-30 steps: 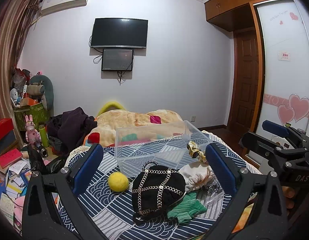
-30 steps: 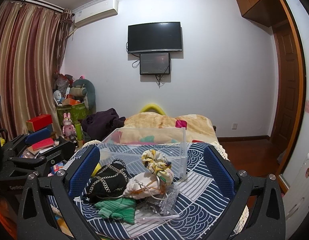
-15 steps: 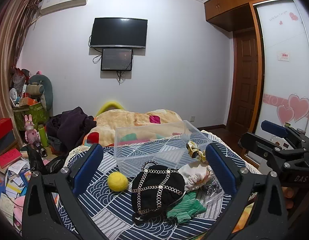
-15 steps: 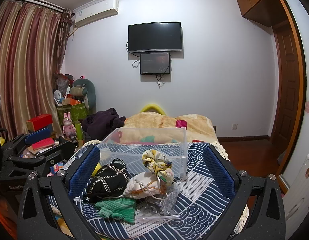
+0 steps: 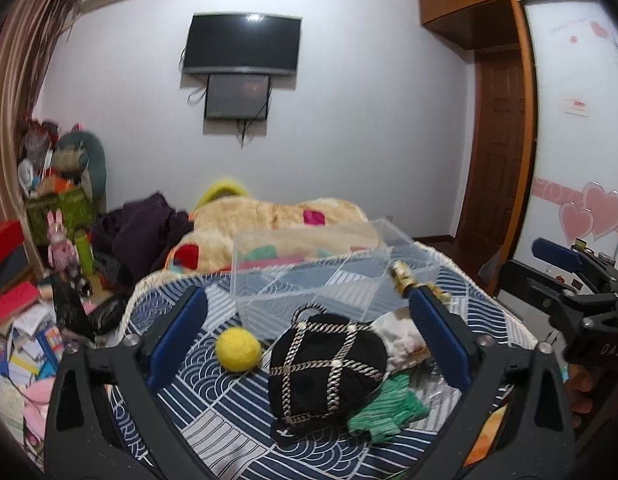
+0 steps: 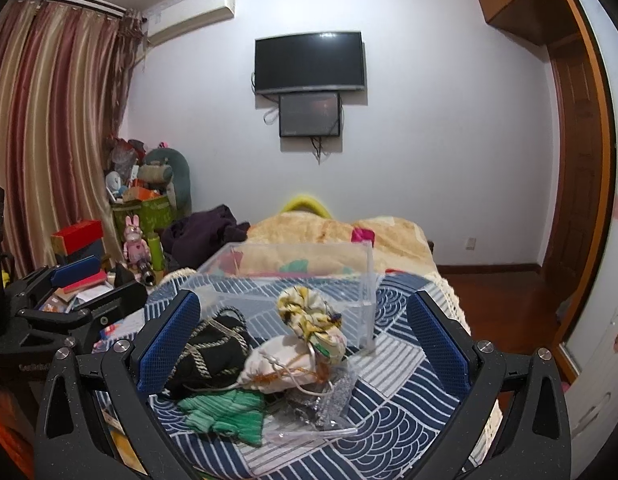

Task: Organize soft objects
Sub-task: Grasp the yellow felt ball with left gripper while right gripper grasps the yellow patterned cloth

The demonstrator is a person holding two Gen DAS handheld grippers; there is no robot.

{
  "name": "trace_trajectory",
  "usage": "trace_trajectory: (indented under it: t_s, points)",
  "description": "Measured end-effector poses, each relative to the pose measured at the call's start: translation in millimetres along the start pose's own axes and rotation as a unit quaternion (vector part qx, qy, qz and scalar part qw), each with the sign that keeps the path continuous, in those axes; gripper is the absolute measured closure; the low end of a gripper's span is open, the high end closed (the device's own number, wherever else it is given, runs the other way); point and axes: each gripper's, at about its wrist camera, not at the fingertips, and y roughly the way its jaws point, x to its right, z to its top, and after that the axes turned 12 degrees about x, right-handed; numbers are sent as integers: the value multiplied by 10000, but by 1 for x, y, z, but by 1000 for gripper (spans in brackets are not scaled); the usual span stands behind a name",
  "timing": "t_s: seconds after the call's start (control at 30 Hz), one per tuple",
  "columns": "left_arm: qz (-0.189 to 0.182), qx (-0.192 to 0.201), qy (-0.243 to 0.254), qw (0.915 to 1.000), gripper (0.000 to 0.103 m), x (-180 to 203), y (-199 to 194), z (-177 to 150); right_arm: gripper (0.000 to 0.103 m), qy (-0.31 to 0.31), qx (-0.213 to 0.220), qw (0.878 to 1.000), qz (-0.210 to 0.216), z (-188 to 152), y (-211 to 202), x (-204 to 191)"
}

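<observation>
A pile of soft things lies on the blue patterned cloth: a black pouch with chain straps [image 5: 325, 364] [image 6: 213, 344], a yellow felt ball [image 5: 237, 349], a white drawstring pouch [image 6: 281, 368] [image 5: 401, 338], a floral fabric bundle [image 6: 313, 322], a green knit piece [image 5: 385, 410] [image 6: 225, 404] and a clear plastic bag [image 6: 321, 404]. A clear plastic box [image 5: 317, 276] [image 6: 293, 276] stands empty behind them. My left gripper [image 5: 307, 338] is open above the black pouch. My right gripper [image 6: 303, 342] is open above the white pouch.
The cloth-covered table [image 6: 389, 424] ends just right of the pile. A bed with a beige blanket [image 5: 277, 220] lies behind the box. Books, boxes and toys [image 5: 25, 320] clutter the floor on the left. A wardrobe [image 5: 577, 120] stands at right.
My left gripper has moved closer and lower toward the pile, so the black pouch and ball look larger. My right gripper has edged slightly forward. Nothing on the cloth has moved.
</observation>
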Motion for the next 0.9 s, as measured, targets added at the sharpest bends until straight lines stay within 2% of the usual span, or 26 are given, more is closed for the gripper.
trace_trajectory:
  t_s: [0.03,0.07,0.2,0.37,0.47,0.53,0.6,0.7,0.8,0.83,0.9]
  points:
    - [14,-100,-53,9999,18,-4,5,-2,0,42,-49,10000,15,-2,2,2]
    - [51,-208,-101,9997,22,-8,10,-5,0,141,-146,9998,28,-6,8,7]
    - [323,-383,-95,9987,25,-21,28,-15,7,289,-341,9990,59,-14,18,16]
    - [575,-624,-199,9962,36,-36,51,-30,20,412,-657,9969,154,-24,37,21]
    - [674,-831,-227,9940,42,-45,65,-38,31,487,-851,9949,225,-29,52,23]
    - [703,-957,-242,9926,43,-50,72,-45,38,577,-984,9931,276,-30,63,26]
    - [716,-1080,-271,9912,43,-53,78,-51,40,645,-1089,9914,327,-32,69,27]
    - [813,-1249,-367,9882,46,-59,85,-63,53,700,-1309,9880,438,-38,76,26]
    - [803,-1428,-534,9850,54,-66,92,-72,71,814,-1482,9840,567,-47,79,26]
    - [802,-1483,-571,9840,60,-68,94,-75,77,827,-1500,9836,572,-48,80,25]
    - [770,-1530,-627,9832,62,-69,97,-78,79,828,-1451,9843,562,-48,76,25]
